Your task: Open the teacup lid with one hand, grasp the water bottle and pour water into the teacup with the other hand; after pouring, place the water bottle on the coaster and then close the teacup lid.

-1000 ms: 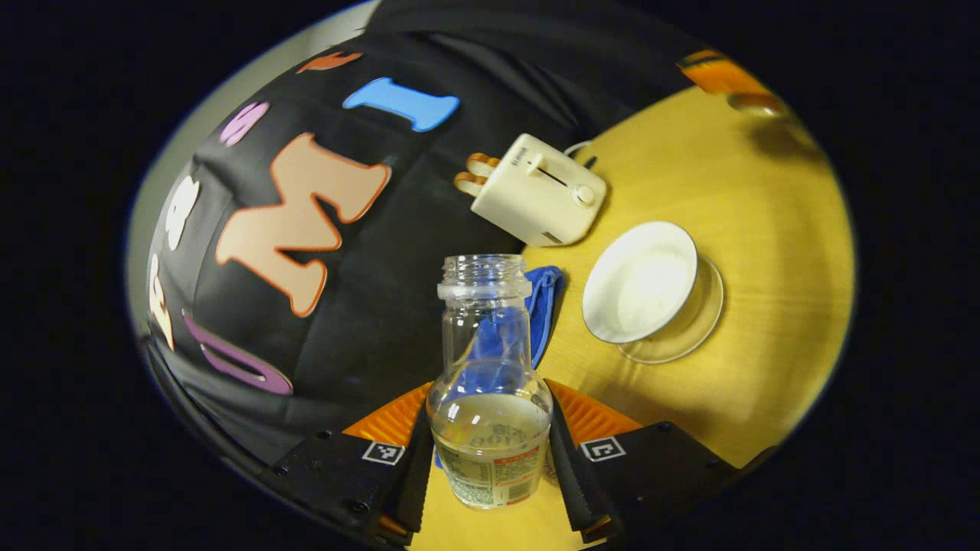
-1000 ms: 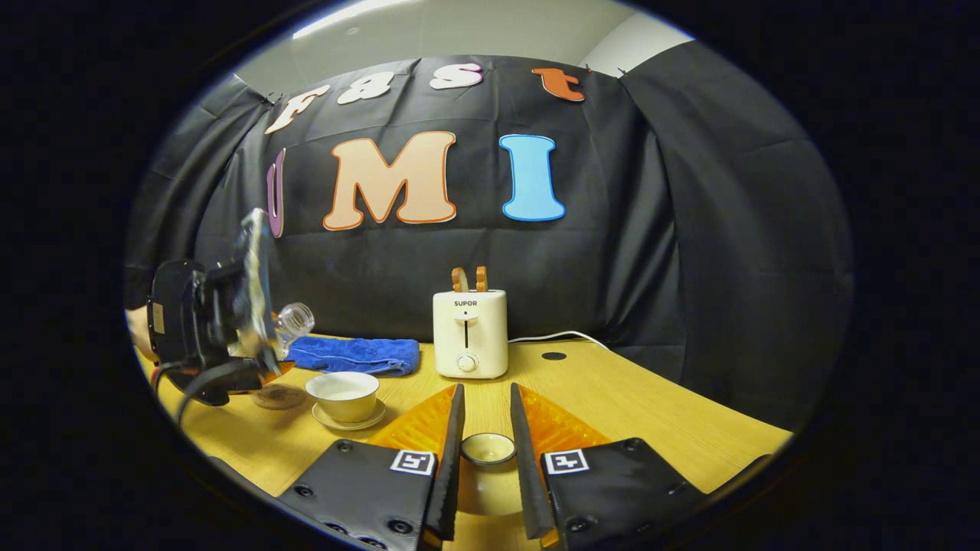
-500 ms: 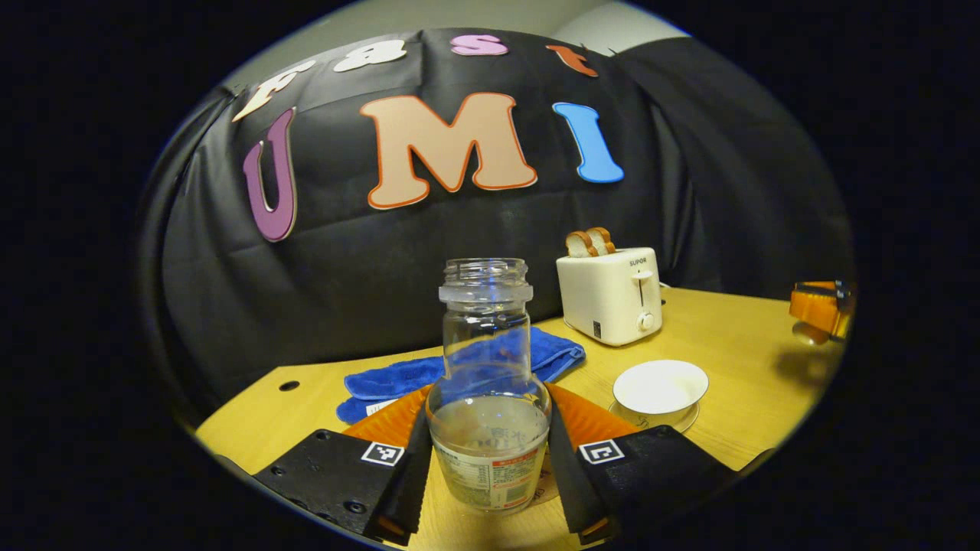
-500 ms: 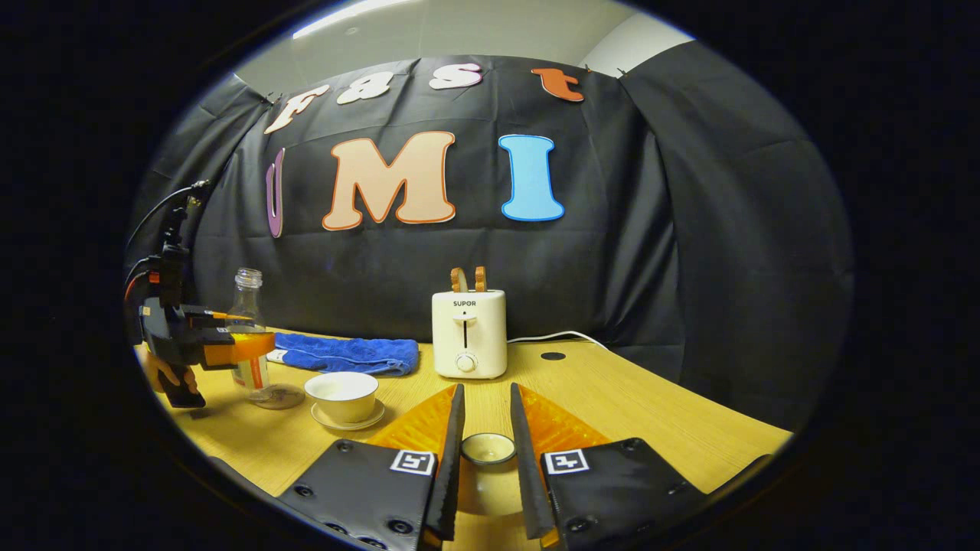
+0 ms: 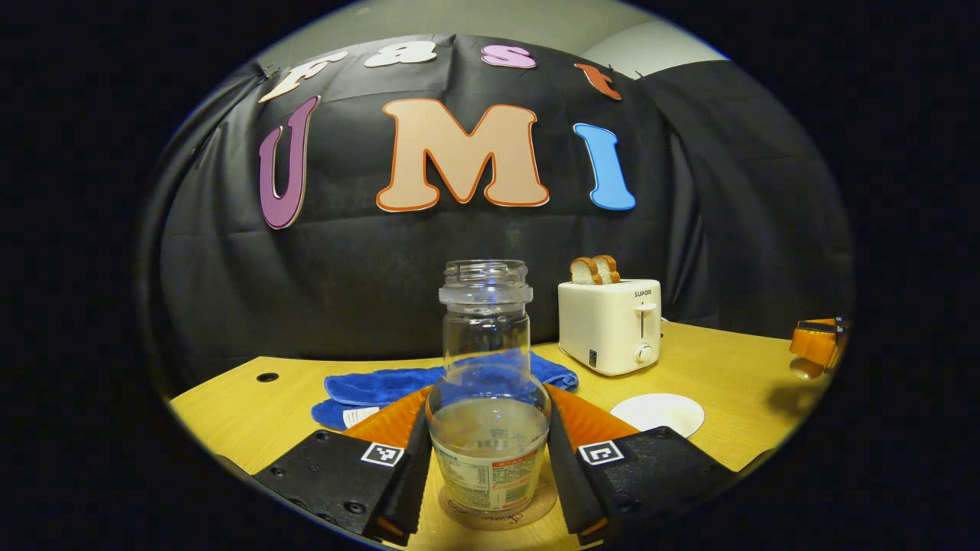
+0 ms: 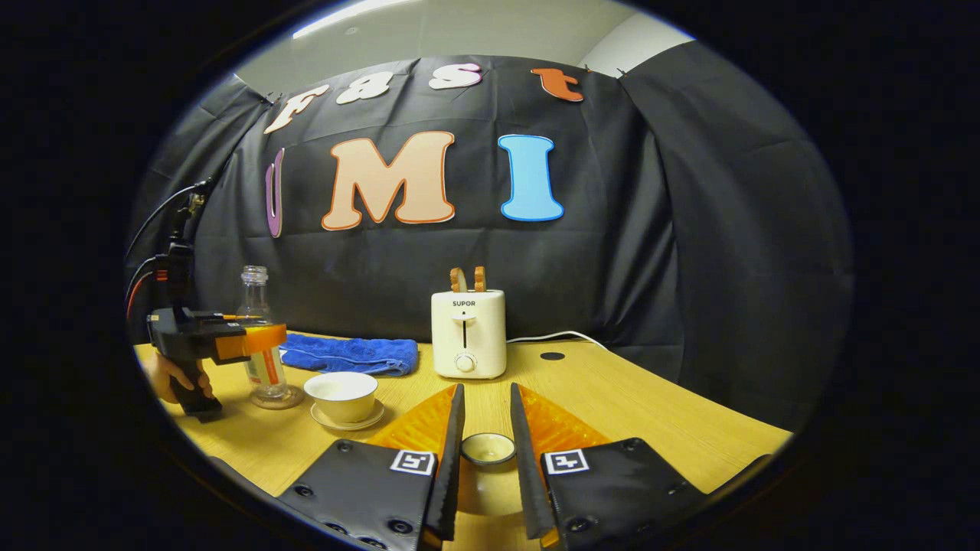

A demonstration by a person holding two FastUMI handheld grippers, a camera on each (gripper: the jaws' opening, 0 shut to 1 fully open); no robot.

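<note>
Tilted over the teacup (image 6: 341, 395) a second ago, the water bottle (image 5: 488, 398) now stands on its coaster (image 5: 494, 511), left gripper (image 5: 485, 467) jaws still pinching it, right gripper (image 6: 487, 459) jaws pinching the lid (image 6: 487, 448).

Staged recording booth, not a real kitchen. Black cloth wall (image 6: 651, 229) hung behind a light wooden table (image 6: 612, 405) with cable holes in the top. Props were household: a white toaster (image 6: 468, 333) with bread slices, a blue towel (image 6: 352, 356), a teacup (image 6: 341, 394) on its saucer. Pale room wall above the cloth, probably an office or lab.
</note>
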